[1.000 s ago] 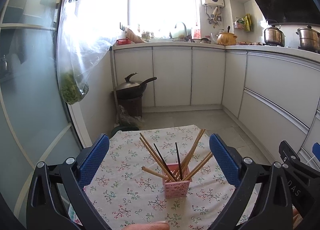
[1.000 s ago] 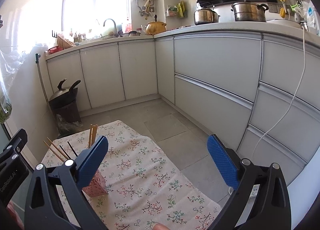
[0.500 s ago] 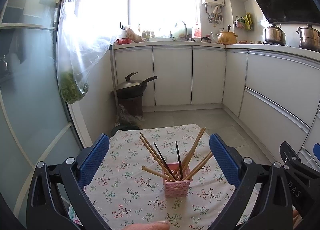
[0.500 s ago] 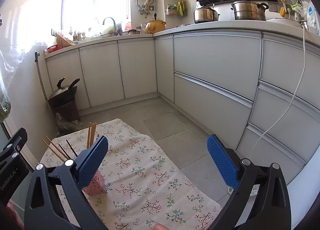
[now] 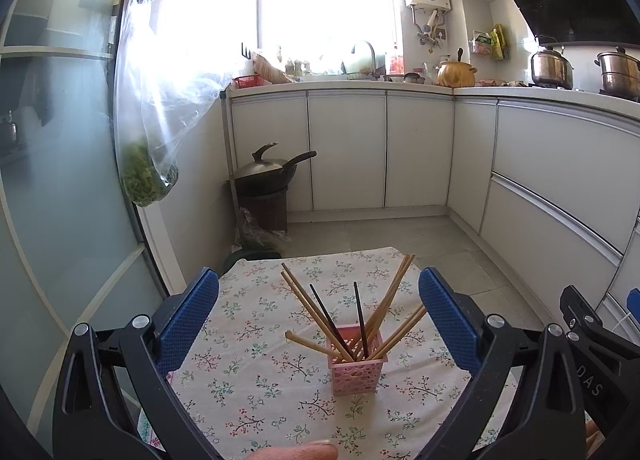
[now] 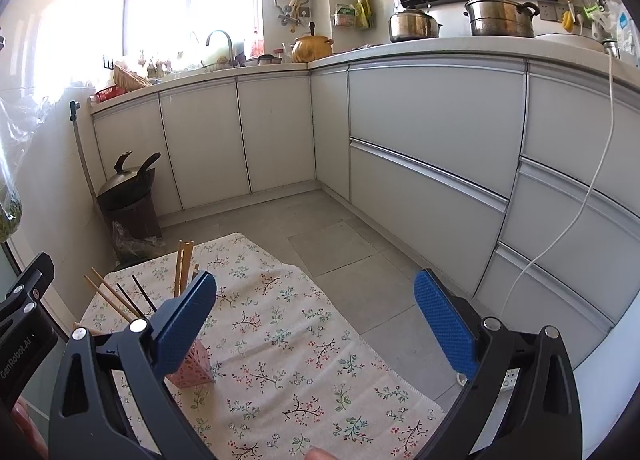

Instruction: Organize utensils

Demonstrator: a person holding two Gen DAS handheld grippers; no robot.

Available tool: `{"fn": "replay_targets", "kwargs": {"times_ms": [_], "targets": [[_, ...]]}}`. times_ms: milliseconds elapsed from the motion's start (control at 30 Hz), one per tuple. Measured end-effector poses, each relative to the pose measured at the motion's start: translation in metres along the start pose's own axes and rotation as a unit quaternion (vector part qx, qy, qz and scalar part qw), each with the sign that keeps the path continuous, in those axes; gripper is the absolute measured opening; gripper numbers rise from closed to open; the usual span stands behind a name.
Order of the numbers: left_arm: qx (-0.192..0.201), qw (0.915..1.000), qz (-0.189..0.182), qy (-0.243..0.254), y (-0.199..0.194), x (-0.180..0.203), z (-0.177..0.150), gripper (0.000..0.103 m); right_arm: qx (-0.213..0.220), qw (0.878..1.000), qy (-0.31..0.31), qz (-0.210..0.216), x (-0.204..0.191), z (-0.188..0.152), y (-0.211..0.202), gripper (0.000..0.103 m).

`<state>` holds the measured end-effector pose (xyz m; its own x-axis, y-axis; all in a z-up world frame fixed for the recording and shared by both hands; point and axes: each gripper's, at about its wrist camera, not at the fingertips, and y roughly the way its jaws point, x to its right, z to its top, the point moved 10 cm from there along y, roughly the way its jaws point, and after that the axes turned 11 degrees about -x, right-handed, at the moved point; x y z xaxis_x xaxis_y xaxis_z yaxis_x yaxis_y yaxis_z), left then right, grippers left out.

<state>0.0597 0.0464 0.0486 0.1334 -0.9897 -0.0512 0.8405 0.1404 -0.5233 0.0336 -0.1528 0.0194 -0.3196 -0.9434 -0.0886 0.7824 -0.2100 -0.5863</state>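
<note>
A small pink perforated holder (image 5: 357, 374) stands upright on a table with a floral cloth (image 5: 256, 364). Several chopsticks (image 5: 376, 310), most of them wooden and two dark, fan out of it. My left gripper (image 5: 318, 314) is open, held above and in front of the holder, with nothing between its blue pads (image 5: 188, 314). In the right wrist view the pink holder (image 6: 192, 366) shows partly behind the left pad (image 6: 182, 324), the chopsticks (image 6: 182, 270) rising above it. My right gripper (image 6: 316, 314) is open and empty, to the right of the holder over the floral cloth (image 6: 296, 372).
White kitchen cabinets (image 5: 348, 148) run along the back and right. A dark wok (image 5: 266, 174) sits on a stand in the corner. A plastic bag of greens (image 5: 148, 176) hangs on the glass door at the left. Pots (image 6: 500, 18) stand on the counter. A fingertip (image 5: 296, 452) shows at the bottom edge.
Both views have shifted only slightly. The holder and chopsticks have not moved, and both grippers stay open.
</note>
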Motion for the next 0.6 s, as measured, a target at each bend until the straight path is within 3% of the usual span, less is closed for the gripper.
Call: {"fn": "replay_targets", "kwargs": {"times_ms": [600], "targets": [[-0.01, 1.0, 0.003, 0.001, 0.004, -0.0006, 0.0002, 0.096, -0.004, 1.0, -0.001, 0.0, -0.0009, -0.0034, 0.0022, 0.097]]}}
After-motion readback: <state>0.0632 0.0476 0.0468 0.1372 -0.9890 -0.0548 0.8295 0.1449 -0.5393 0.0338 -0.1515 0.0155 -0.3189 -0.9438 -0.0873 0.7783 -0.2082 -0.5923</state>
